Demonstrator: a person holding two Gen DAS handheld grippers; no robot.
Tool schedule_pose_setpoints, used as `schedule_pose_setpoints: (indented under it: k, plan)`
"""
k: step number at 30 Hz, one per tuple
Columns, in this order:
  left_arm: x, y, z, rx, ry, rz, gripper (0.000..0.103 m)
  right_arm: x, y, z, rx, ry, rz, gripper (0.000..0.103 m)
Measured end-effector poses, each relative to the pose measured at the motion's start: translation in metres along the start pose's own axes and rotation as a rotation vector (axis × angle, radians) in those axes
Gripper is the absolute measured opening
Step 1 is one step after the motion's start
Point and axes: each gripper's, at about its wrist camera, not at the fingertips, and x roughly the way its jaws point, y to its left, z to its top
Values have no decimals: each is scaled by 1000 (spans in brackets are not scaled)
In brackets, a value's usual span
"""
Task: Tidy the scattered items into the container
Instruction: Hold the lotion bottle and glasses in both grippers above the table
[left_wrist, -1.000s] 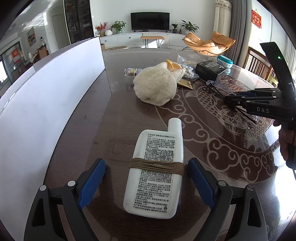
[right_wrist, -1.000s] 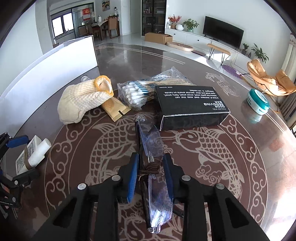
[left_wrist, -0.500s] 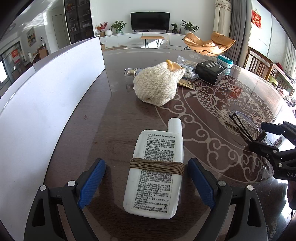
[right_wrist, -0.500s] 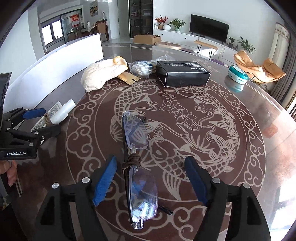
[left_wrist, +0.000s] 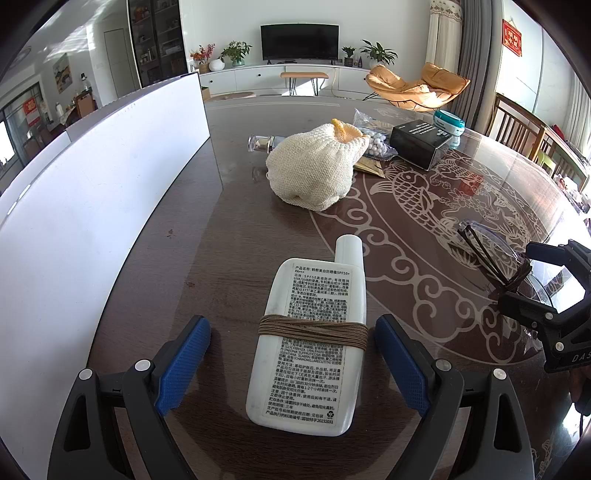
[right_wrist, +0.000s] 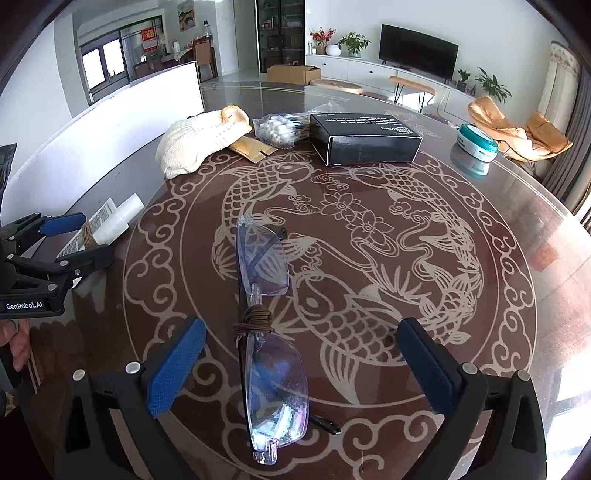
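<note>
We see the right tongs (right_wrist: 301, 360) opening, with the glasses (right_wrist: 267, 317) flat on the desk (right_wrist: 480, 295) between the pads, untouched. The left tongs (left_wrist: 291, 358) stand wide apart around the sunscreen bottle (left_wrist: 310, 339), clear of both sides. Left of the bottle stands the white container wall (left_wrist: 92, 206).

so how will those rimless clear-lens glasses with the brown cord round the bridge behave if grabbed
The rimless clear-lens glasses look light and probably fragile: thin lenses, no frame. On the glossy glass tabletop they may skid if nudged. The brown cord likely gives the best grip.
</note>
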Motion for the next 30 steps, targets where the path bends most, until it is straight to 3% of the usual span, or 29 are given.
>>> schedule_pose_setpoints:
  k: [6,30]
  plan:
    - [1,0,0,-1,5,-3,97,0,0,-1,-1,2,1,103]
    - [1,0,-1,-4,7,0,99,-1,1,-1,1,-2,-5,103]
